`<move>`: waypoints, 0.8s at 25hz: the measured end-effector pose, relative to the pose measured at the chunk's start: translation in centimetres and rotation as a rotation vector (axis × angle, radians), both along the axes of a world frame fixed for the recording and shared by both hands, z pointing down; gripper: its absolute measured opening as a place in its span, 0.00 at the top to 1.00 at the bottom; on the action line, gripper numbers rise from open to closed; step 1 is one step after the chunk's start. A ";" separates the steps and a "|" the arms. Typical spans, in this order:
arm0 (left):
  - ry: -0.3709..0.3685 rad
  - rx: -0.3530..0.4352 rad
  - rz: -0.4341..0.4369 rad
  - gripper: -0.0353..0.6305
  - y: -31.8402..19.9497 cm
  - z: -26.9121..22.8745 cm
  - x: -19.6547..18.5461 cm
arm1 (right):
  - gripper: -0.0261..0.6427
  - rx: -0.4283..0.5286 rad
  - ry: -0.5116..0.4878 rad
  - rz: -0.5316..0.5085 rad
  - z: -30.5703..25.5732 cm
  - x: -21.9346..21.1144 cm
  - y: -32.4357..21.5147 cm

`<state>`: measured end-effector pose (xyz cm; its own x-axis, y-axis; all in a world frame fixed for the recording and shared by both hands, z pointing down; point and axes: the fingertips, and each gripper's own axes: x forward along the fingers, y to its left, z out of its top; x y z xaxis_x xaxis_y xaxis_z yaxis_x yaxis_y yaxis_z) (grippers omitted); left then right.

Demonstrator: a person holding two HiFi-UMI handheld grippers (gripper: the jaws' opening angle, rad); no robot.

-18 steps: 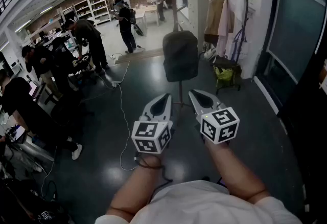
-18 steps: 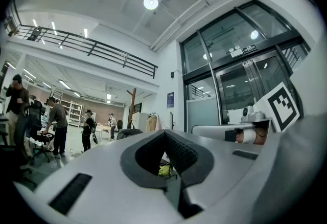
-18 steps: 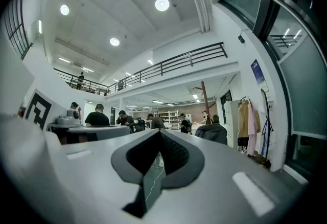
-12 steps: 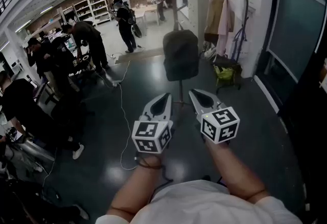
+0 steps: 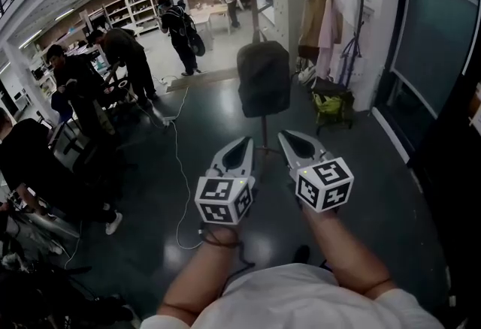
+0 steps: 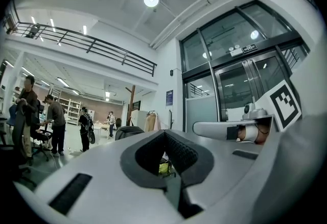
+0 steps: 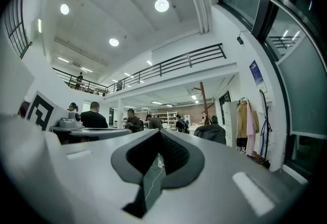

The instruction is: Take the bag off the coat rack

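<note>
A dark bag [image 5: 264, 79] hangs on a coat rack whose thin pole [image 5: 264, 132] runs down below it, in the middle of the floor. The bag also shows far off in the left gripper view, bag [image 6: 127, 131], and the right gripper view, bag [image 7: 210, 133], under a brown wooden post [image 7: 203, 100]. My left gripper [image 5: 244, 143] and right gripper [image 5: 285, 137] are held side by side, short of the bag and pointing at it. Both are shut with nothing in them, as the left gripper [image 6: 164, 133] and right gripper [image 7: 159, 133] show.
A second rack with hung coats [image 5: 323, 12] stands at the right wall, with a yellow-green bag [image 5: 328, 104] on a low seat beneath. Several people [image 5: 120, 57] stand at the left and back. A white cable [image 5: 179, 170] trails over the dark floor.
The grippers hold the same pose. The head view has shifted slightly, and the people at the left have moved about.
</note>
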<state>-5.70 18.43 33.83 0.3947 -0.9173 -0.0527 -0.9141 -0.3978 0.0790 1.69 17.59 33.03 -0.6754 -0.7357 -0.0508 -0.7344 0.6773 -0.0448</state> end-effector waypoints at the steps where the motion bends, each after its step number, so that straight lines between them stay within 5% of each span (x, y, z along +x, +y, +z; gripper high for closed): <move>1: 0.000 -0.002 0.001 0.94 -0.5 0.1 0.1 | 0.96 -0.001 -0.003 -0.001 0.1 0.1 -0.5; 8: -0.001 -0.017 -0.011 0.94 -6.1 1.3 0.9 | 0.96 -0.011 -0.015 -0.025 1.1 0.9 -6.0; 20: 0.004 -0.043 -0.051 0.94 -22.6 2.2 4.1 | 0.96 -0.037 -0.009 -0.104 1.6 3.9 -23.0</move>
<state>-1.61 -4.19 36.06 0.3474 -0.9376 -0.0142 -0.9326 -0.3470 0.0988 5.57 -5.39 34.59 -0.7475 -0.6635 -0.0317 -0.6600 0.7473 -0.0773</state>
